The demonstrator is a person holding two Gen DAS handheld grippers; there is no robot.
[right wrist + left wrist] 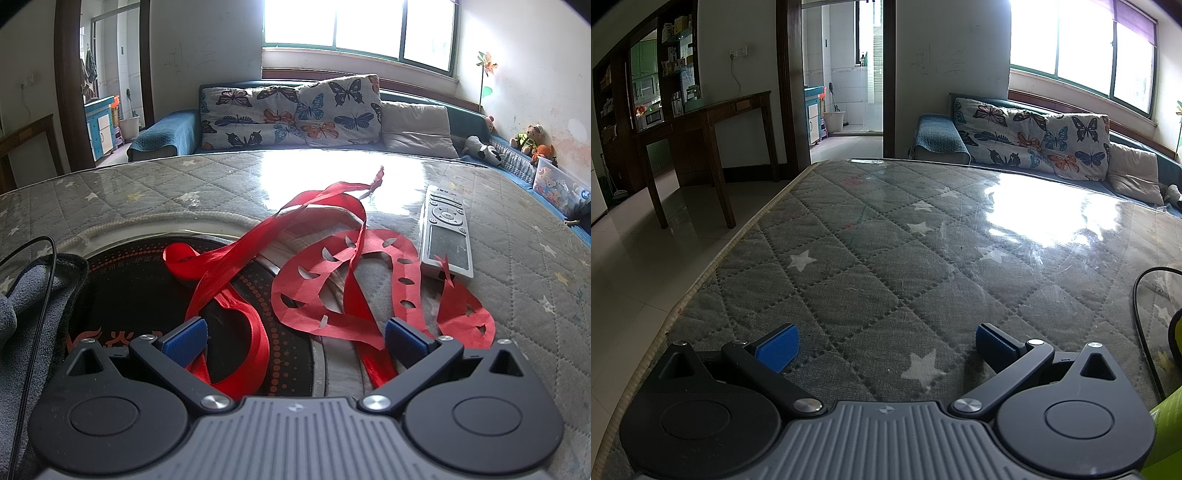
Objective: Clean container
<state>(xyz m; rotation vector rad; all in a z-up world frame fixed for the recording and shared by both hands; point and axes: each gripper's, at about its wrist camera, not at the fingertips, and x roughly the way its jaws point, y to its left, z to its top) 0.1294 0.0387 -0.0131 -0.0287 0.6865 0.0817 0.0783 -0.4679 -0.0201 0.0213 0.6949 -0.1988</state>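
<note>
In the right wrist view a round black induction cooktop [133, 284] with red dots sits recessed in the table. A red satin ribbon [236, 254] loops across it, and red cut paper [402, 273] lies just to its right. My right gripper [295, 341] hovers open over the ribbon's near loop, holding nothing. A grey cloth [37, 295] lies on the cooktop's left edge. In the left wrist view my left gripper [886, 345] stands open above the bare quilted, glass-covered table [886, 236], nothing between its blue pads.
A silver remote [445, 232] lies right of the cut paper. A black cable [1141, 314] curves at the left wrist view's right edge beside a yellow-green object [1167, 424]. A sofa with butterfly cushions [291, 110] stands behind the table. A wooden side table [713, 122] stands at left.
</note>
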